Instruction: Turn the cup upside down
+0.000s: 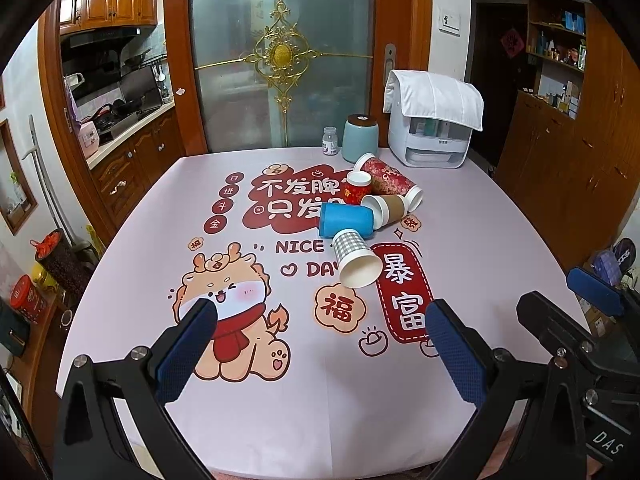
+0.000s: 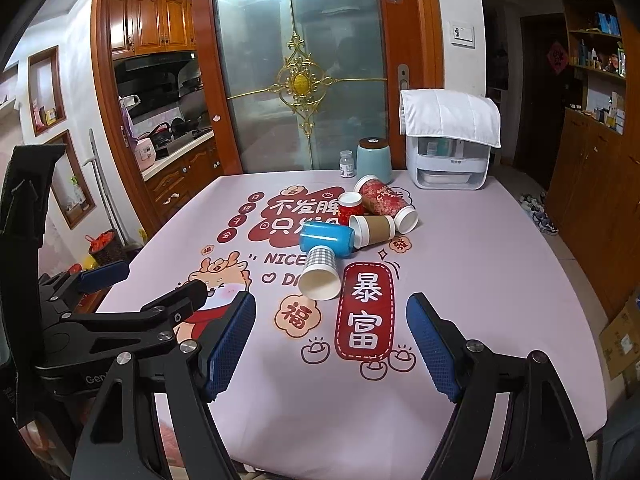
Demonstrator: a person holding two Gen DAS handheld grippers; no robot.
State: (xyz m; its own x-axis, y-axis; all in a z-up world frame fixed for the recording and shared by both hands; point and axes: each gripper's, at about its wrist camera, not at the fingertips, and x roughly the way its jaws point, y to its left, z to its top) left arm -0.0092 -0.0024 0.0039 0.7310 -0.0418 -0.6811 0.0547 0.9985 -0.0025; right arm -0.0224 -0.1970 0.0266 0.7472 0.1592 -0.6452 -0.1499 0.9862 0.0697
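The left gripper [image 1: 320,340] hangs above the printed tablecloth [image 1: 280,400] with its blue-padded fingers [image 1: 186,350] spread wide and nothing between them. Ahead, five cups cluster together: a checked cup [image 1: 354,258] lies nearest, mouth toward the camera, touching a blue cup [image 1: 347,220] lying on its side. Behind sit a brown cup [image 1: 386,210], a small red cup [image 1: 357,188] and a long red patterned cup [image 1: 388,180].

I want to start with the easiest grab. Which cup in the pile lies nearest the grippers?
The grey-checked cup, on its side with its white open mouth turned toward both open grippers. The blue cup, brown cup and two red cups lie behind it.
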